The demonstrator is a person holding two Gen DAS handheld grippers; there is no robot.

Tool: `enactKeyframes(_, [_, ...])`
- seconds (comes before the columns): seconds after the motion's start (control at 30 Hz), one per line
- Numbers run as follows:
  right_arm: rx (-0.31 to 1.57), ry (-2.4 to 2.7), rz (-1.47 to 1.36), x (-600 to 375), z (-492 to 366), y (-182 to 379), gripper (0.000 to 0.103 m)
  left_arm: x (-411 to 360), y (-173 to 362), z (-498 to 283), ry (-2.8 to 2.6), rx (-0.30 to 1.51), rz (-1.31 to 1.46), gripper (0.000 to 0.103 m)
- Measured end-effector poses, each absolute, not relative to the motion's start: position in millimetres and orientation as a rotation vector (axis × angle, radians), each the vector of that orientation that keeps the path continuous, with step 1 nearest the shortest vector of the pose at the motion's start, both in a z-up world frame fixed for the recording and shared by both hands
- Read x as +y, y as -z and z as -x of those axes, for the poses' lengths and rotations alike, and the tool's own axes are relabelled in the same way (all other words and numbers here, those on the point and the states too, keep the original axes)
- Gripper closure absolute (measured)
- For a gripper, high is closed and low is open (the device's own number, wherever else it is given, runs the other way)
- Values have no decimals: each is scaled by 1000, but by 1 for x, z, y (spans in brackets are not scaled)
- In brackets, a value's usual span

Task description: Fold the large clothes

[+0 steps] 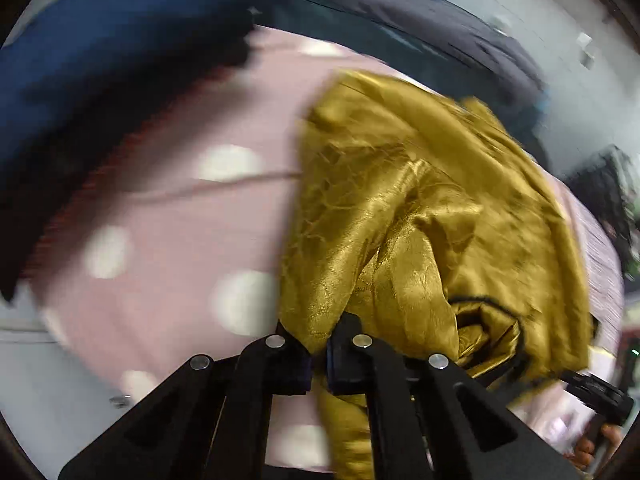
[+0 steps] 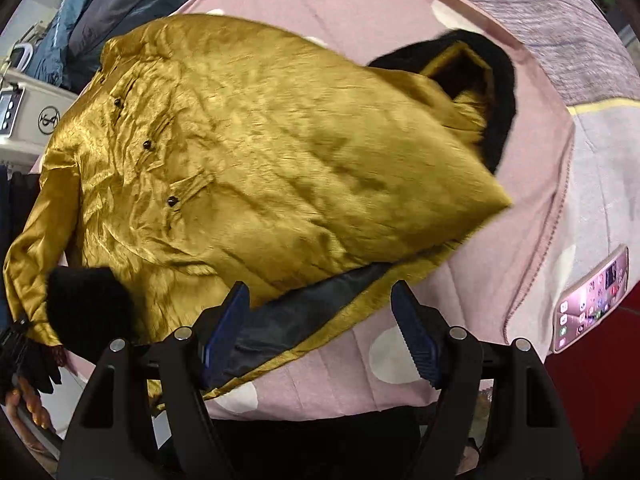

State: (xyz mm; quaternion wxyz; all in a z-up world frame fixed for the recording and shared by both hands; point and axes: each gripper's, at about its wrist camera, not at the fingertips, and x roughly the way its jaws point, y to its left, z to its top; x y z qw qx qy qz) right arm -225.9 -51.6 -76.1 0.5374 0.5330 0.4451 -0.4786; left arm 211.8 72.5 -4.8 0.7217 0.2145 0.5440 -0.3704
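A shiny gold jacket (image 2: 256, 152) with black fur trim (image 2: 496, 92) and dark buttons lies on a pink sheet with white dots (image 2: 400, 24). My left gripper (image 1: 319, 354) is shut on a bunched fold of the gold jacket (image 1: 420, 208) and holds it up. My right gripper (image 2: 320, 328) is open just above the jacket's hem, where the grey lining (image 2: 304, 304) shows between its fingers. The left gripper and hand also show at the right wrist view's lower left (image 2: 24, 352), by the black cuff (image 2: 88, 300).
A pink phone (image 2: 592, 300) lies on the sheet at the right. Dark blue and grey clothes (image 1: 120, 48) are piled at the bed's far side. A white appliance (image 2: 28, 116) stands at the left.
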Motion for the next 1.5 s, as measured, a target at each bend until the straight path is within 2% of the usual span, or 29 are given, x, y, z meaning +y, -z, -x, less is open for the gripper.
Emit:
enactKeyframes(0.13, [1100, 1077, -1218, -62, 191, 76, 30, 124, -8, -276, 603, 1100, -489, 99])
enactKeyframes(0.3, [1139, 1007, -1150, -68, 154, 73, 30, 156, 6, -312, 424, 1095, -536, 99])
enactKeyframes(0.4, [1163, 978, -1105, -68, 139, 70, 30, 172, 25, -330, 314, 1130, -528, 98])
enactKeyframes(0.57, [1184, 988, -1109, -74, 148, 74, 30, 192, 45, -337, 229, 1233, -482, 90])
enactKeyframes(0.6, [1177, 1007, -1117, -78, 157, 74, 30, 188, 41, -330, 256, 1231, -479, 84])
enactKeyframes(0.63, [1163, 1045, -1121, -82, 166, 73, 30, 182, 34, -321, 288, 1218, -478, 69])
enactKeyframes(0.67, [1147, 1094, -1116, -82, 176, 69, 30, 176, 24, -312, 317, 1190, -483, 60])
enactKeyframes(0.73, [1097, 1221, -1109, -93, 206, 62, 30, 165, 6, -295, 357, 1127, -484, 26])
enactKeyframes(0.8, [1019, 1324, -1171, -108, 241, 55, 30, 149, -14, -273, 454, 1067, -454, 5])
enactKeyframes(0.93, [864, 1482, -1376, -130, 320, 60, 30, 110, -33, -230, 599, 991, -544, 6])
enactKeyframes(1.0, [847, 1540, -1388, -134, 342, 64, 30, 93, -28, -210, 650, 986, -599, 6])
enactKeyframes(1.13, [893, 1486, -1401, -143, 356, 84, 34, 73, -7, -173, 730, 1105, -587, 6])
enactKeyframes(1.17, [896, 1459, -1406, -144, 348, 90, 44, 70, -5, -163, 738, 1124, -580, 6])
enactKeyframes(1.2, [904, 1427, -1407, -145, 345, 96, 58, 63, 1, -151, 757, 1153, -578, 6])
enactKeyframes(1.27, [921, 1395, -1397, -148, 340, 101, 77, 56, 9, -137, 778, 1175, -595, 6])
enactKeyframes(1.37, [908, 1409, -1340, -159, 338, 93, 87, 44, 15, -114, 812, 1184, -637, 6])
enactKeyframes(1.5, [798, 1465, -1268, -192, 359, 49, 90, 36, 11, -99, 811, 1128, -701, 6])
